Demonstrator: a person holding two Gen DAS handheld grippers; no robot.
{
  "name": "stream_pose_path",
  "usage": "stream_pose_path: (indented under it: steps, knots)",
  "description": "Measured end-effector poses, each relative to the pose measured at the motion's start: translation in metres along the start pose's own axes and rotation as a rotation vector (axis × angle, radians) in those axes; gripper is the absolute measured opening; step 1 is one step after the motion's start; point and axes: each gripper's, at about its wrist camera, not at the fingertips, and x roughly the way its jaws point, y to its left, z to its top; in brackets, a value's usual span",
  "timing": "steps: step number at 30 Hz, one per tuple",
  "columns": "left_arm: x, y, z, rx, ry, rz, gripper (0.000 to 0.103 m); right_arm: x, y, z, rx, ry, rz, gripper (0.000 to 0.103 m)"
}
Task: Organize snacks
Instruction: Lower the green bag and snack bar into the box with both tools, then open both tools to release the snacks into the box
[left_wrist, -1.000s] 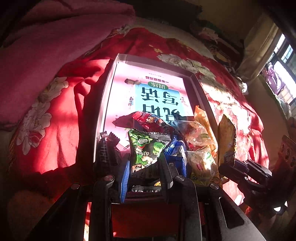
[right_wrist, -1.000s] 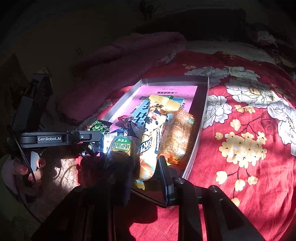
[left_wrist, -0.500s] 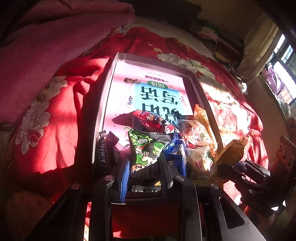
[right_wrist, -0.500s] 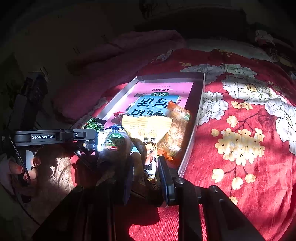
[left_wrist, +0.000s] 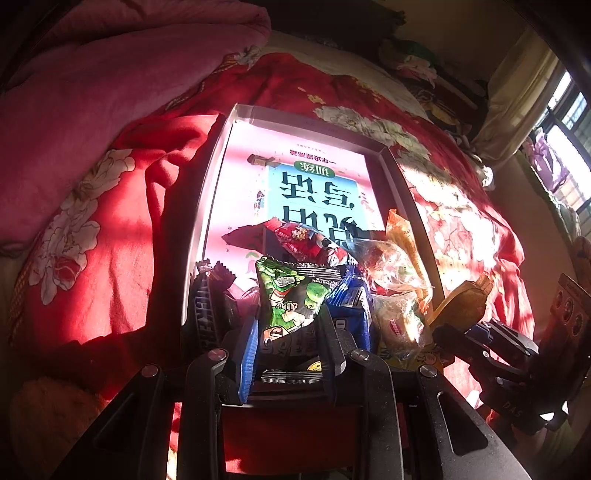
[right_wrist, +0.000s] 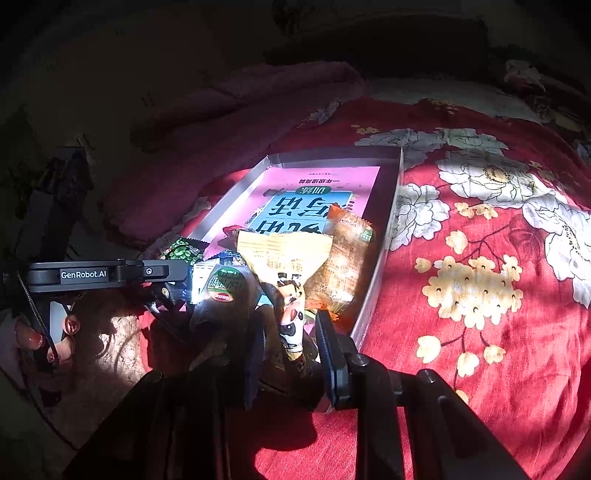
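A red quilt (right_wrist: 480, 332) with big pale flowers covers the bed and fills most of both views. On it, at about 11 o'clock in the left wrist view, a pink blanket (left_wrist: 110, 74) is piled up.

In the middle of the quilt lies a shallow grey tray (left_wrist: 207, 206) with low walls. Flat on its floor is a pink book (left_wrist: 310, 184) with a blue title panel; its far half, toward 12 o'clock, is bare. All the snacks are crowded at the near end of the tray, toward 6 o'clock.

The biggest snack is a clear orange bag (right_wrist: 343, 266) that lies along the right wall of the tray. Left of it in the left wrist view are a red packet (left_wrist: 295, 240), a blue packet (left_wrist: 351, 302) and a dark wrapped bar (left_wrist: 207, 314) that leans at the left wall.

The left gripper (left_wrist: 288, 347) is clenched on the lower part of a green pea packet (left_wrist: 291, 295), which stands upright between its fingers at the near edge of the tray.

The right gripper (right_wrist: 288, 350) grasps a yellow packet (right_wrist: 284, 254) by its narrow printed end; the wide end fans out above the other snacks, toward 12 o'clock from the fingers. In the left wrist view this packet is at 3 o'clock, tilted over the right wall of the tray.
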Motion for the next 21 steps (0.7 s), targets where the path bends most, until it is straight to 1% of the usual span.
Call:
stream_pose_path:
  steps: [5,7,9,12,14,21]
  knots:
    - [-0.0003,-0.0020,-0.0001,0.008,-0.002,0.007,0.030,-0.0014,-0.0007,0.0005,0.006,-0.003,-0.004,0.034]
    - [-0.0003,-0.0023,0.0005,0.011,-0.004,0.012,0.032,-0.0019,-0.0008,0.0005,0.007,-0.004,-0.006,0.034]
    - [-0.0013,-0.0022,0.0009,0.009,-0.010,0.015,0.040,-0.0029,-0.0009,0.0005,0.006,-0.007,-0.012,0.035]
    - [-0.0023,-0.0014,0.0019,0.004,-0.016,0.020,0.049,-0.0038,-0.0021,0.0007,0.010,-0.009,-0.015,0.038]
    - [-0.0023,-0.0014,0.0021,0.004,-0.019,0.025,0.050,-0.0045,-0.0023,0.0006,0.011,-0.012,-0.017,0.040]
    - [-0.0040,-0.0019,0.0026,0.006,-0.027,0.033,0.053,-0.0063,-0.0028,0.0011,0.006,-0.016,-0.028,0.041]
